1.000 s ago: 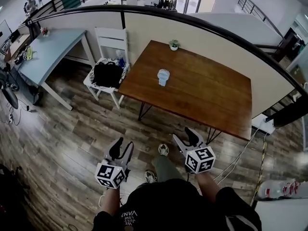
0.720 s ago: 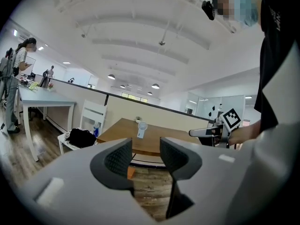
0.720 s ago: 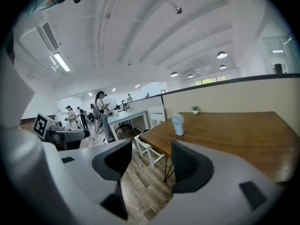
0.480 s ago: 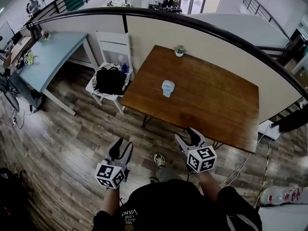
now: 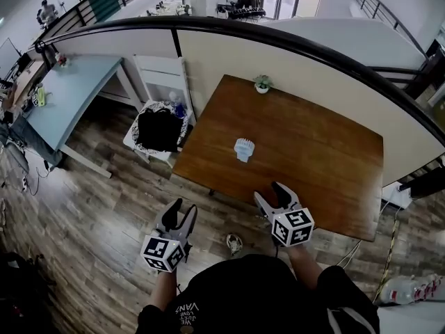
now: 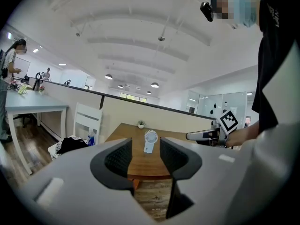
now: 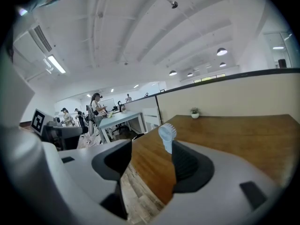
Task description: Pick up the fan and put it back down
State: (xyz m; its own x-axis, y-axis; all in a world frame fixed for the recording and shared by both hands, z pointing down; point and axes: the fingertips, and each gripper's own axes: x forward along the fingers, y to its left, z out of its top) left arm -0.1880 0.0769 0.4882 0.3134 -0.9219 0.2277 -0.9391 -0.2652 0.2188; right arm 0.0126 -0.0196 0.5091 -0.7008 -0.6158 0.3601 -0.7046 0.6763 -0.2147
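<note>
White fan (image 5: 244, 149) on table (image 5: 334, 179), well ahead of left gripper (image 5: 182, 209), wide open, empty; right gripper (image 5: 270, 193) likewise, jaws opening.

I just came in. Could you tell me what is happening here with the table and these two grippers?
A person holds a two-jaw gripper in each hand and stands before a wooden table. The left gripper and the right gripper are both open and empty, and both point toward a small white fan that stands upright on the table. Neither gripper touches the fan, so the pick-up has not yet begun. A small potted plant sits at the table's far edge.
</note>
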